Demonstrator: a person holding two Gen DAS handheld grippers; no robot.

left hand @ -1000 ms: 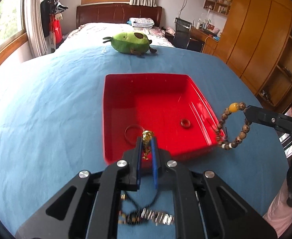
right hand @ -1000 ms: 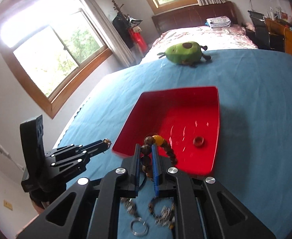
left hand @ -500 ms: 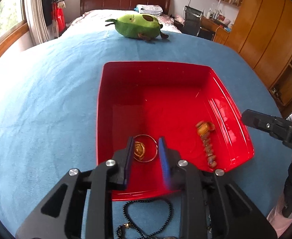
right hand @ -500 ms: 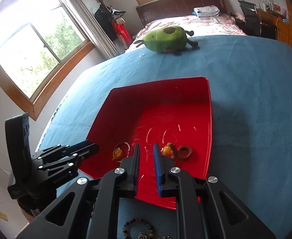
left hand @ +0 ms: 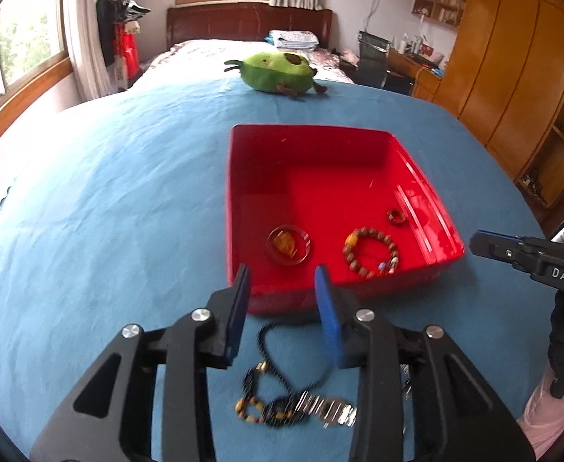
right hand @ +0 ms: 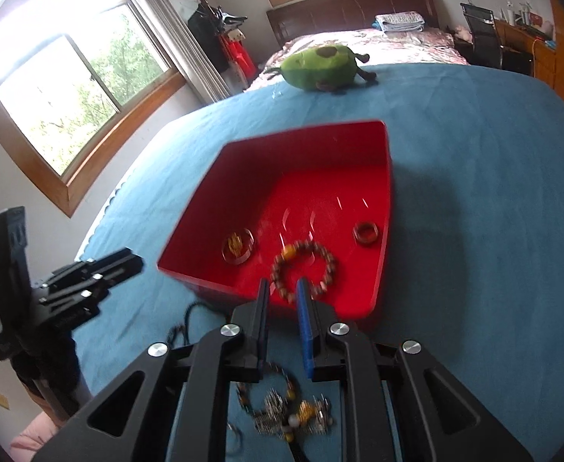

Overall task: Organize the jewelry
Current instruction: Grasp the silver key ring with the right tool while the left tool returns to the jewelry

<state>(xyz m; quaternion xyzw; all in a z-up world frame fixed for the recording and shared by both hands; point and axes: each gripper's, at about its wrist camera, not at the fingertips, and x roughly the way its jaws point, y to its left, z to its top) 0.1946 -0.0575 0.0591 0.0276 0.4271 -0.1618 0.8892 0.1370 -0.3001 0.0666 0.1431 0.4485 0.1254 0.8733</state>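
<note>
Left gripper (left hand: 282, 285) just opened, jaws wide and empty; right gripper (right hand: 282, 292) parted narrowly, also empty. Gold pendant (left hand: 286, 244) and bead bracelet (left hand: 371, 250) now dropped inside red tray (left hand: 320, 131), so two pieces sorted. Both angled steeply down over the remaining jewelry pile (left hand: 297, 404) on blue cloth (left hand: 108, 211).

One red tray (left hand: 239, 192), one beaded bracelet (left hand: 371, 252), two rings (left hand: 288, 244) inside, one avocado plush (left hand: 278, 71).

You are looking at a glossy red plastic tray (left hand: 239, 208) sitting on matt blue cloth (left hand: 108, 211); wooden beads of a bracelet (left hand: 370, 250) are shining dully beside a plush toy's (left hand: 278, 71) soft fabric.
</note>
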